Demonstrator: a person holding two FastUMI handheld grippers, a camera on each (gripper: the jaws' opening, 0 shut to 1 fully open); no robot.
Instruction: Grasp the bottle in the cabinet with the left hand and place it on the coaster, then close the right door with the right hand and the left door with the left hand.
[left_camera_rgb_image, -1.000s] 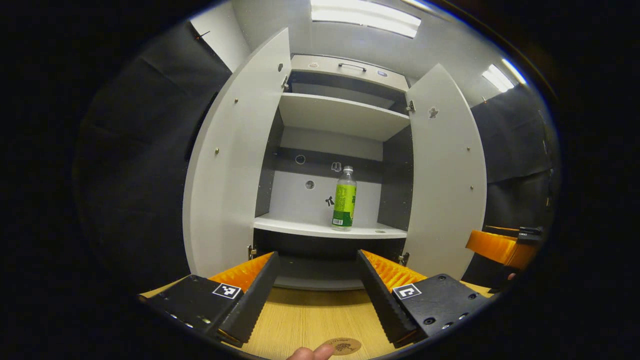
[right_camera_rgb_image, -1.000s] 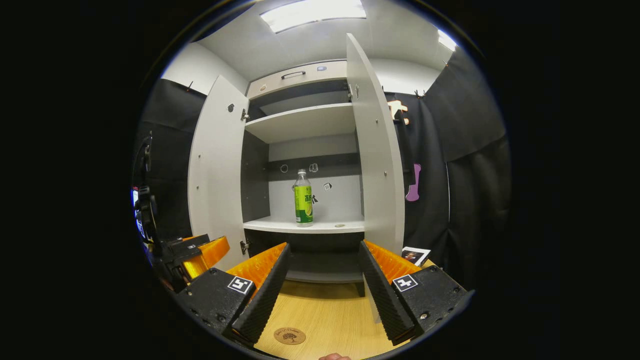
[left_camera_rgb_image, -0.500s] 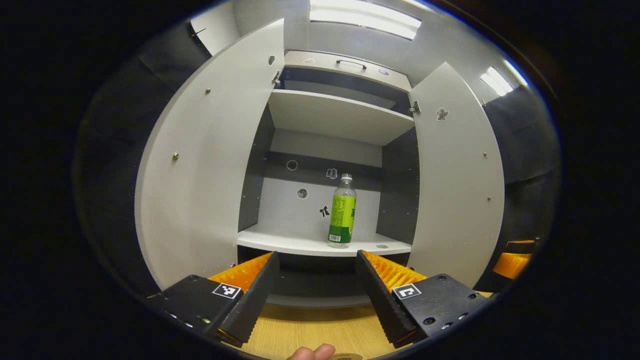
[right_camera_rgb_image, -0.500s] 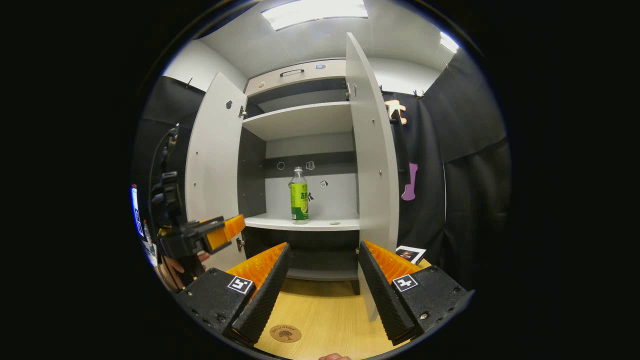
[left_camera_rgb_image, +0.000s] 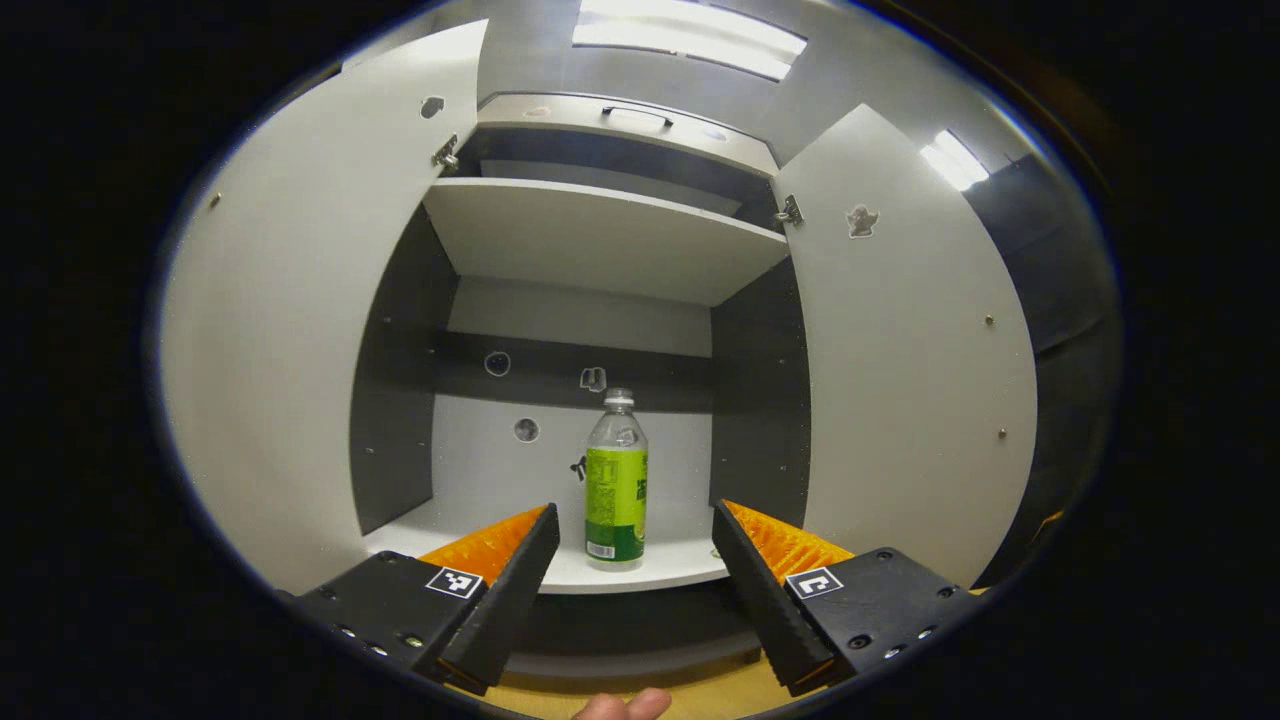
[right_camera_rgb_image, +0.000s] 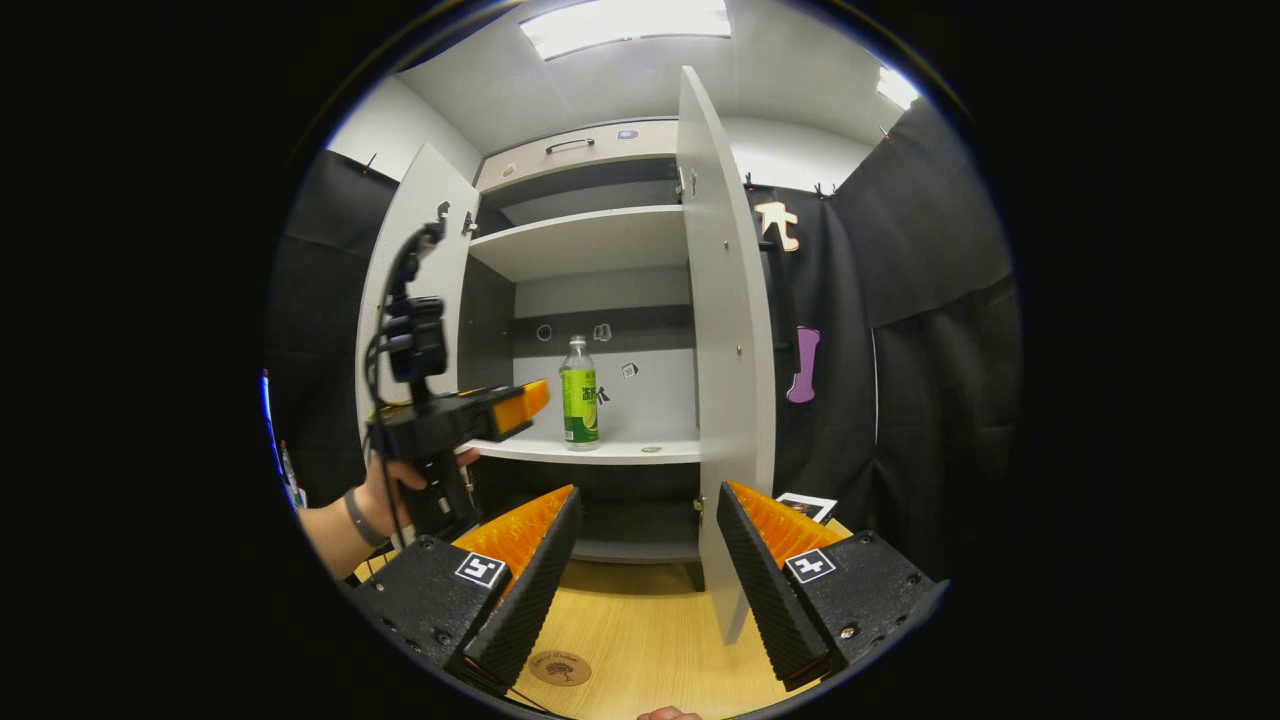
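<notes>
A clear bottle (left_camera_rgb_image: 615, 480) with a green label and a pale cap stands upright on the cabinet's lower shelf (left_camera_rgb_image: 660, 570). My left gripper (left_camera_rgb_image: 632, 525) is open in front of that shelf, the bottle framed between its fingers but still farther in, untouched. In the right gripper view the same bottle (right_camera_rgb_image: 578, 405) stands on the shelf, and the left gripper (right_camera_rgb_image: 520, 405), held by a hand, reaches toward it from the left. My right gripper (right_camera_rgb_image: 645, 510) is open above the wooden table, holding nothing. A round brown coaster (right_camera_rgb_image: 560, 667) lies on the table near its front edge.
Both cabinet doors are wide open: the left door (left_camera_rgb_image: 290, 330) and the right door (left_camera_rgb_image: 910, 350), whose edge (right_camera_rgb_image: 725, 340) faces the right gripper. An upper shelf (left_camera_rgb_image: 600, 230) is bare. A small card (right_camera_rgb_image: 805, 508) lies on the table at the right.
My left gripper has moved forward and up toward the lower shelf, so the bottle now sits between its fingers in view. The right gripper has barely moved.
</notes>
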